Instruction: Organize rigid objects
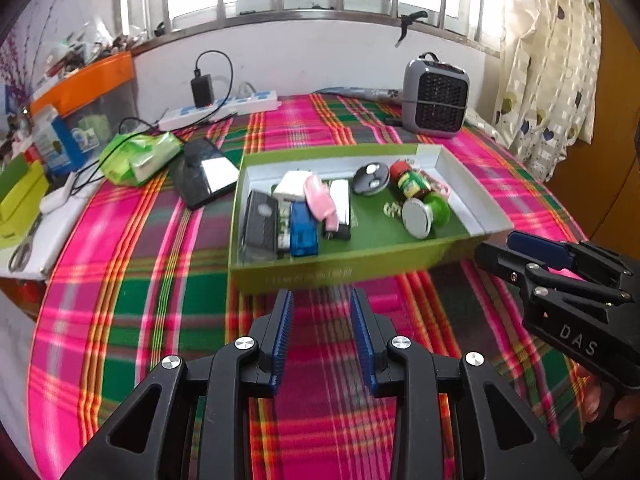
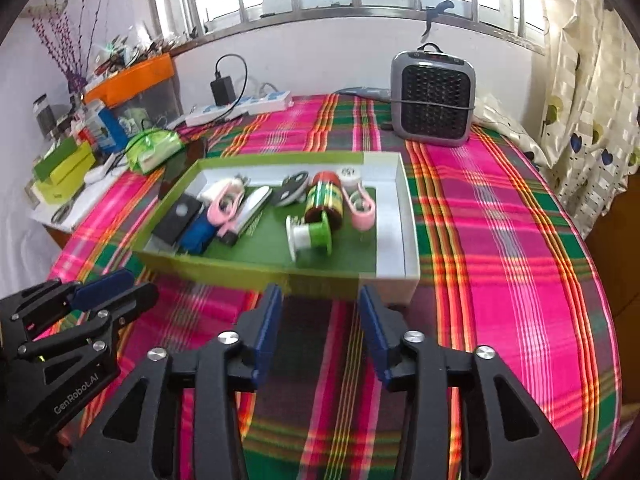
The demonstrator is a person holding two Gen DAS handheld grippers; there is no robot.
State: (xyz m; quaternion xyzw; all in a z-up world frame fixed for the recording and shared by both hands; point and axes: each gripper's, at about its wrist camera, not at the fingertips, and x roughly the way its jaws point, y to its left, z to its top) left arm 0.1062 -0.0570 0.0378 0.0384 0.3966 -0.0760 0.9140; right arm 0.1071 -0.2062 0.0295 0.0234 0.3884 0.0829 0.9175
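Left black tool [image 1: 322, 332] with blue pads wide and empty, right black tool [image 2: 320, 330] the same, shallow green cardboard box [image 2: 248, 276] full of small things just ahead on the pink plaid cloth [image 2: 500, 240]

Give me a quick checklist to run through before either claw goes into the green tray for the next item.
1. Left claw open and empty: ok.
2. Right claw open and empty: ok.
3. Both claws clear of the green tray, short of its near wall: ok.
4. Items lie inside the tray, none over the rim: ok.
5. Items separated enough for a clean grasp: not ok; the pink clip lies across the blue item and its neighbours.
6. Green spool stable on its side: cannot tell.
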